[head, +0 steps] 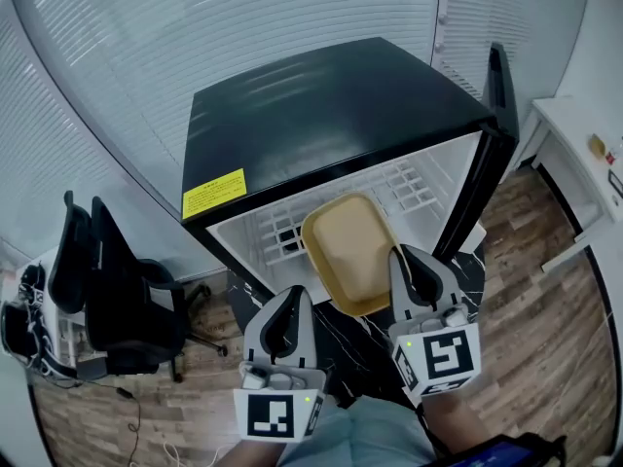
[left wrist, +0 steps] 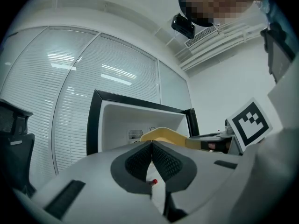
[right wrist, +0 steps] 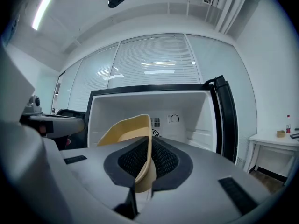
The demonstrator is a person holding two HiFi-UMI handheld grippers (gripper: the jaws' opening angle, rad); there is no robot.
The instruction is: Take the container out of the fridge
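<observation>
The right tool (head: 411,266) is clamped on the near right rim of the tan container (head: 348,251), whose long axis points toward the open fridge (head: 321,115); the left tool (head: 285,321), jaws together and empty, hangs just beside it.

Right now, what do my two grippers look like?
Both the left gripper and right gripper are light grey, wedge-shaped shells tapering to the tip, with black textured pads inside. Each carries a white cube printed with black square markers, plus a small green light.
</observation>
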